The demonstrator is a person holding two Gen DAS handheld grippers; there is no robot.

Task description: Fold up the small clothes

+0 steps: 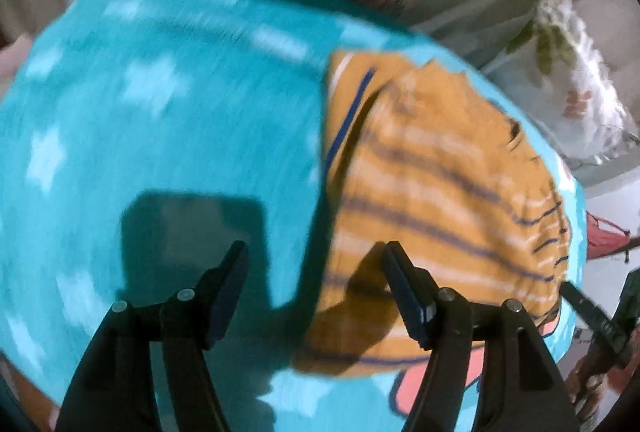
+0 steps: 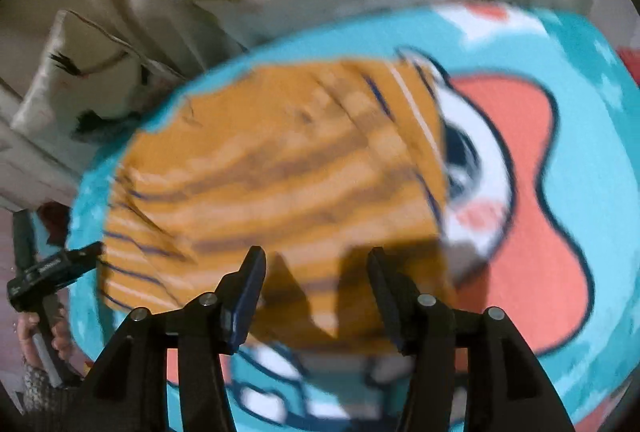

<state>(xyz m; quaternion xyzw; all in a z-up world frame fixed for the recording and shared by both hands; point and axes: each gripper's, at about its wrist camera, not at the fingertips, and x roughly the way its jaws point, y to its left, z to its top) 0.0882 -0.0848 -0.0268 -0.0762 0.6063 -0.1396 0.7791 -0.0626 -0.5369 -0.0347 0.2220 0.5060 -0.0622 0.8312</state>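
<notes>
The orange striped garment [image 2: 276,167] lies folded and fairly flat on the turquoise cartoon blanket [image 2: 592,159], its near edge just below the right gripper [image 2: 316,284]. That gripper's jaws stand apart with nothing between them, hovering over the cloth. The left gripper [image 1: 316,284] is likewise released and empty, over the garment's left edge, probably placed to take the next fold. Floral pillows [image 1: 576,79] sit beyond.
</notes>
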